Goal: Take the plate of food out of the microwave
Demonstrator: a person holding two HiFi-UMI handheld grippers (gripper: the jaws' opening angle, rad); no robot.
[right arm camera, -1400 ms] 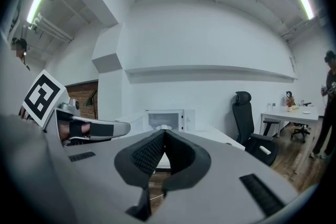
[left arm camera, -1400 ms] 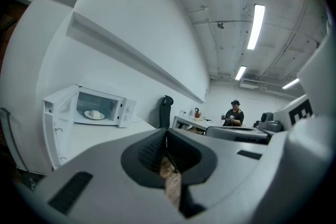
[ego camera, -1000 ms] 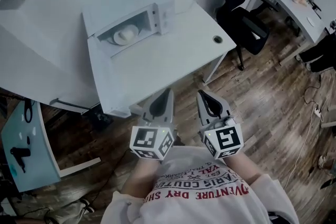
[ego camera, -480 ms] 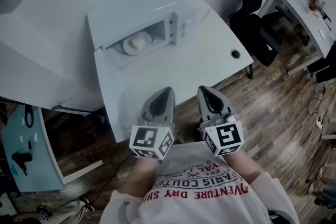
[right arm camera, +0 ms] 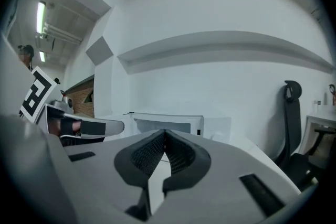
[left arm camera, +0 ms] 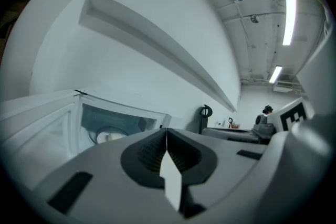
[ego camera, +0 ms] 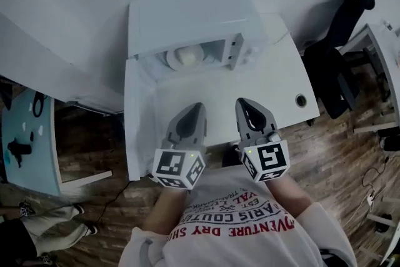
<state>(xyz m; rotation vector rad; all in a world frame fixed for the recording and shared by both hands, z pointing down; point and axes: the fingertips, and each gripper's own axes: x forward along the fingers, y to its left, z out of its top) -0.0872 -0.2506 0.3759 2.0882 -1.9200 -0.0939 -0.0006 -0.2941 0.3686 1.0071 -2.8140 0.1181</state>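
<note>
A white microwave stands open at the back of the white table. Inside its cavity rests a plate with a pale mound of food. The left gripper view shows the same plate behind the open door. My left gripper hovers over the table's near edge, shut and holding nothing. Beside it my right gripper is also shut and holds nothing. Both point toward the microwave and stay well short of it. In the right gripper view the microwave lies straight ahead beyond the closed jaws.
A black office chair stands right of the table, with another desk behind it. The tabletop has a round cable hole. A teal side table sits at the left on the wooden floor. The wall runs behind the microwave.
The person has stepped up to the table, so the microwave now sits centred ahead and both grippers reach over the table's near edge. Both grippers stay shut.
</note>
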